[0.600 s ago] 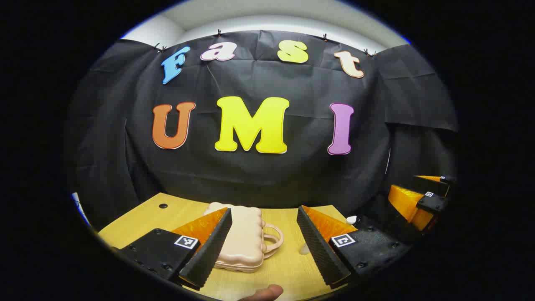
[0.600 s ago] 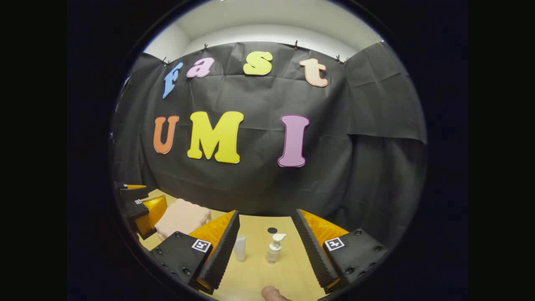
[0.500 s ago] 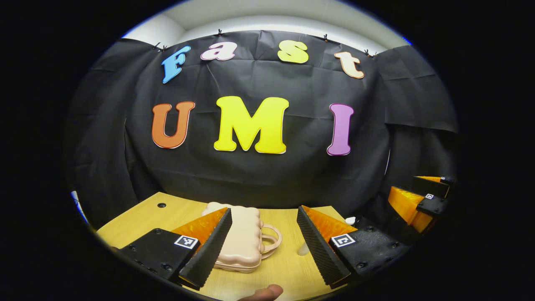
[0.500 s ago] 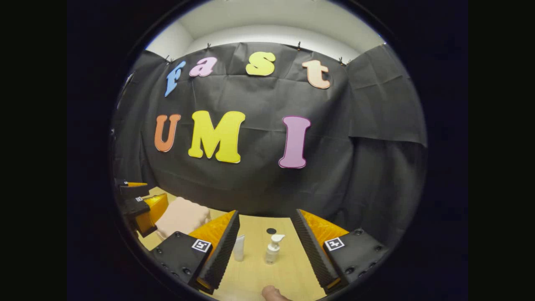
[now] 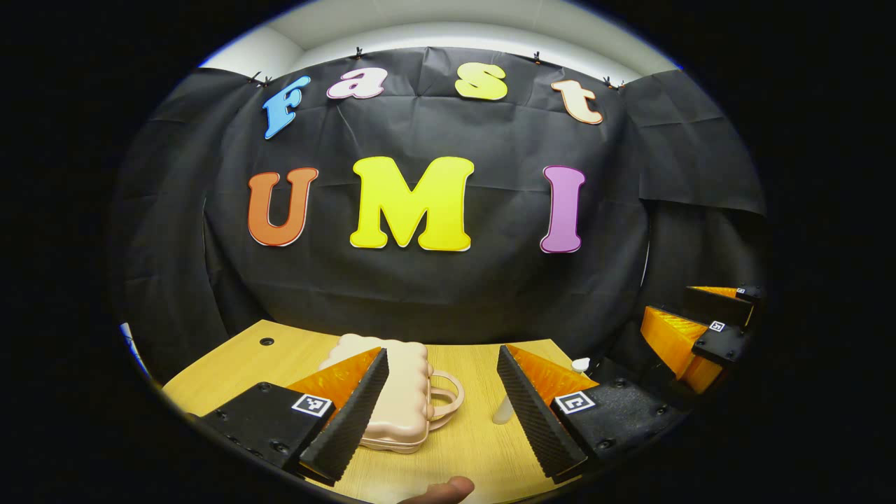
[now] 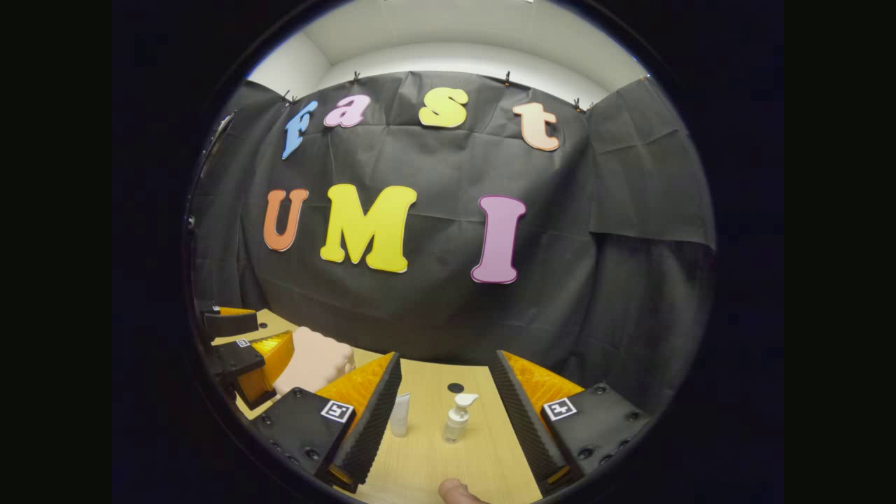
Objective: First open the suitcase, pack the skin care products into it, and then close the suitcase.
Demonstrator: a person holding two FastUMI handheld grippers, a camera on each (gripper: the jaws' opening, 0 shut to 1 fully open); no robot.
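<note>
A small beige suitcase (image 5: 402, 392) lies closed on the wooden table (image 5: 238, 364), its handle toward the right. My left gripper (image 5: 441, 413) hovers open just in front of it, the left finger overlapping the case's near side. In the right gripper view, a white tube (image 6: 400, 414) and a pump bottle (image 6: 456, 418) stand between the fingers of my open right gripper (image 6: 444, 420), a little ahead of them. The suitcase (image 6: 315, 360) lies off to the left there, beside the left gripper (image 6: 241, 350). The right gripper (image 5: 693, 329) appears at the right edge of the left gripper view.
The black cloth wall closes off the table's far edge. Cable holes (image 5: 267, 341) (image 6: 456, 386) mark the tabletop. A fingertip (image 5: 448, 488) of the holding hand pokes in at the bottom of the left gripper view, and another fingertip (image 6: 455, 490) at the bottom of the right one.
Both cameras have crept forward and tipped slightly; the suitcase sits a little farther left and higher between the left fingers. Both grippers stay open.
</note>
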